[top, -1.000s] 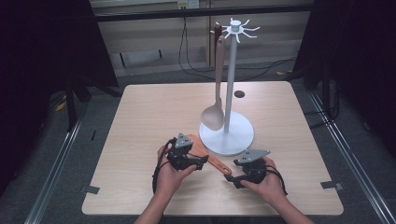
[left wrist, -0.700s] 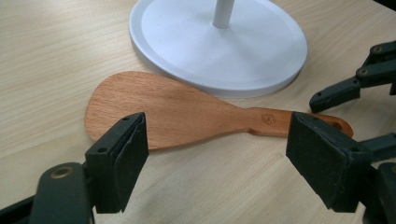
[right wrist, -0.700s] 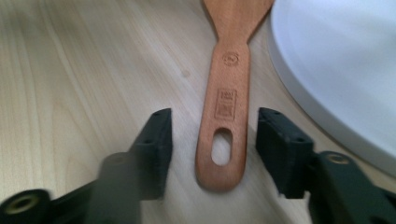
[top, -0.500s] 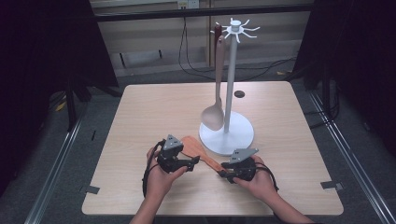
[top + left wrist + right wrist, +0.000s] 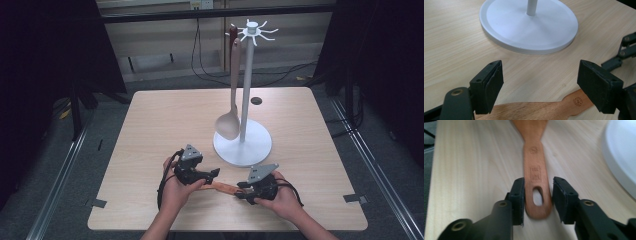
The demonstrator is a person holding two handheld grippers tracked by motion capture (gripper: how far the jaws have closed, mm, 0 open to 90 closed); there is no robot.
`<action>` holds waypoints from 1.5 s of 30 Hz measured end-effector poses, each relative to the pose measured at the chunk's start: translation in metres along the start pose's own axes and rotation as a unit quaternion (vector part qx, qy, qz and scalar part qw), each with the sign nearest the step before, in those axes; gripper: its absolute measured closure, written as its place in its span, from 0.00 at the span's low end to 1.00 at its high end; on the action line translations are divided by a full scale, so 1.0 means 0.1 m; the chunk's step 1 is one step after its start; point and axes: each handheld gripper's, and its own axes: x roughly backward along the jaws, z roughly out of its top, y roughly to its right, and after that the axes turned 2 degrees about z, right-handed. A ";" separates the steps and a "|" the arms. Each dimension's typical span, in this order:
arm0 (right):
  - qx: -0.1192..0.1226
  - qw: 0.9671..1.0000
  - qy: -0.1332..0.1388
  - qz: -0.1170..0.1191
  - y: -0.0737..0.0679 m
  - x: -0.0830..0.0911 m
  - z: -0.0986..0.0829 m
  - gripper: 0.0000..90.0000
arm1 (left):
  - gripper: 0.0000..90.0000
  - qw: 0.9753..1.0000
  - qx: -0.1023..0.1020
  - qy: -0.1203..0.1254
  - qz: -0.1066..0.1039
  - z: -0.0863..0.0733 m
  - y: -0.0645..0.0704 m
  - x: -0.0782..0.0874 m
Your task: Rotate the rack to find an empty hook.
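Spatula (image 5: 534, 170) lay flat near the table's (image 5: 150, 130) front edge. The right gripper (image 5: 538, 195) bracketed its holed handle end, jaws nearly pressed on it (grip seemed unfinished); the left gripper (image 5: 540, 82) stood spread over it. Hanging on the white stand (image 5: 248, 90) probably remained.

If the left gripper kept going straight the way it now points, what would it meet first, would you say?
Probably the white stand base: the left gripper, jaws wide open over the wooden spatula, faces it across bare table. Depth is hard to judge.

Lab: black curtains (image 5: 45, 75), floor rails (image 5: 60, 180)
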 end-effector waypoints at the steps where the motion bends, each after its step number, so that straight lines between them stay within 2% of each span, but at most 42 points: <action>1: -0.006 1.000 0.001 -0.008 0.02 0.02 -0.02 0.64 | 0.23 1.000 -0.001 -0.001 -0.003 0.00 0.01 -0.01; 2: -0.013 1.000 0.001 -0.019 0.04 0.05 -0.04 0.63 | 0.23 1.000 -0.004 -0.003 -0.006 0.01 0.01 -0.03; 4: -0.022 1.000 0.006 -0.019 0.09 0.09 -0.08 0.64 | 0.23 1.000 -0.006 -0.007 -0.016 0.01 0.03 -0.06; 5: -0.027 0.999 0.005 -0.027 0.10 0.10 -0.09 0.63 | 0.23 1.000 -0.012 -0.013 -0.021 0.01 0.03 -0.08; 9: -0.044 0.997 0.003 -0.061 0.15 0.16 -0.13 0.58 | 0.22 0.997 -0.035 -0.036 -0.057 0.00 0.10 -0.19; 10: -0.046 0.997 0.006 -0.064 0.16 0.17 -0.14 0.57 | 0.22 0.996 -0.046 -0.045 -0.062 0.00 0.12 -0.23; 11: -0.053 0.996 0.005 -0.073 0.17 0.18 -0.15 0.54 | 0.22 0.996 -0.050 -0.043 -0.062 -0.01 0.14 -0.26; 12: -0.055 0.996 0.006 -0.073 0.18 0.19 -0.16 0.53 | 0.22 0.995 -0.059 -0.054 -0.062 -0.01 0.15 -0.27; 15: -0.063 0.995 0.012 -0.074 0.20 0.22 -0.18 0.48 | 0.22 0.993 -0.081 -0.055 -0.067 -0.02 0.17 -0.35; 17: -0.066 0.995 0.015 -0.076 0.19 0.24 -0.19 0.44 | 0.22 0.990 -0.100 -0.070 -0.078 -0.03 0.17 -0.39; 18: -0.067 0.995 0.019 -0.075 0.18 0.25 -0.19 0.43 | 0.22 0.989 -0.104 -0.073 -0.079 -0.04 0.19 -0.42; 20: -0.069 0.995 0.020 -0.074 0.17 0.28 -0.20 0.39 | 0.25 0.983 -0.128 -0.095 -0.088 -0.05 0.21 -0.45; 21: -0.067 0.995 0.024 -0.073 0.17 0.30 -0.20 0.37 | 0.26 0.981 -0.139 -0.098 -0.090 -0.05 0.22 -0.46; 22: -0.070 0.994 0.028 -0.075 0.16 0.31 -0.20 0.35 | 0.26 0.981 -0.145 -0.095 -0.092 -0.04 0.24 -0.47; 23: -0.073 0.994 0.030 -0.077 0.16 0.33 -0.21 0.34 | 0.30 0.980 -0.151 -0.097 -0.090 -0.03 0.25 -0.47; 24: -0.075 0.994 0.034 -0.075 0.16 0.35 -0.21 0.33 | 0.39 0.976 -0.167 -0.111 -0.088 -0.01 0.24 -0.45; 25: -0.079 0.993 0.038 -0.078 0.16 0.37 -0.21 0.32 | 0.45 0.977 -0.167 -0.104 -0.087 -0.02 0.25 -0.46; 26: -0.080 0.993 0.042 -0.081 0.16 0.39 -0.21 0.32 | 0.47 0.976 -0.172 -0.108 -0.085 -0.01 0.24 -0.44; 27: -0.082 0.992 0.043 -0.082 0.17 0.41 -0.21 0.31 | 0.55 0.974 -0.172 -0.115 -0.087 0.00 0.23 -0.43; 28: -0.085 0.992 0.047 -0.084 0.18 0.43 -0.21 0.31 | 0.59 0.977 -0.159 -0.114 -0.085 0.00 0.23 -0.42; 29: -0.087 0.991 0.049 -0.088 0.18 0.45 -0.22 0.31 | 0.61 0.975 -0.161 -0.120 -0.092 0.00 0.22 -0.41; 30: -0.088 0.991 0.050 -0.087 0.19 0.46 -0.22 0.31 | 0.63 0.976 -0.158 -0.119 -0.088 0.00 0.22 -0.40; 31: -0.090 0.991 0.049 -0.090 0.19 0.47 -0.22 0.31 | 0.65 0.974 -0.162 -0.128 -0.088 0.01 0.21 -0.39; 32: -0.089 0.991 0.051 -0.089 0.20 0.48 -0.22 0.31 | 0.68 0.976 -0.151 -0.130 -0.086 0.01 0.22 -0.38; 33: -0.091 0.990 0.053 -0.089 0.20 0.49 -0.22 0.31 | 0.71 0.973 -0.158 -0.150 -0.078 0.03 0.22 -0.35; 34: -0.092 0.990 0.053 -0.089 0.21 0.49 -0.22 0.30 | 0.72 0.973 -0.156 -0.149 -0.077 0.03 0.22 -0.35; 36: -0.089 0.991 0.053 -0.087 0.21 0.48 -0.22 0.30 | 0.73 0.973 -0.152 -0.154 -0.079 0.03 0.21 -0.34; 38: -0.090 0.991 0.050 -0.087 0.20 0.47 -0.21 0.29 | 0.73 0.971 -0.153 -0.167 -0.082 0.05 0.22 -0.33; 39: -0.090 0.991 0.048 -0.087 0.19 0.47 -0.21 0.29 | 0.73 0.975 -0.134 -0.158 -0.078 0.05 0.25 -0.35; 40: -0.090 0.991 0.049 -0.088 0.19 0.47 -0.20 0.28 | 0.70 0.973 -0.140 -0.166 -0.077 0.06 0.24 -0.35; 41: -0.091 0.991 0.050 -0.087 0.19 0.48 -0.20 0.28 | 0.63 0.977 -0.125 -0.159 -0.073 0.06 0.26 -0.37; 42: -0.090 0.991 0.053 -0.088 0.20 0.49 -0.20 0.27 | 0.61 0.974 -0.132 -0.166 -0.075 0.08 0.25 -0.38; 43: -0.092 0.990 0.053 -0.090 0.21 0.50 -0.20 0.27 | 0.61 0.975 -0.130 -0.167 -0.073 0.09 0.26 -0.39; 44: -0.094 0.990 0.056 -0.092 0.21 0.51 -0.20 0.27 | 0.61 0.971 -0.144 -0.173 -0.074 0.11 0.26 -0.40; 45: -0.097 0.989 0.058 -0.094 0.22 0.52 -0.21 0.27 | 0.61 0.971 -0.140 -0.177 -0.072 0.12 0.29 -0.42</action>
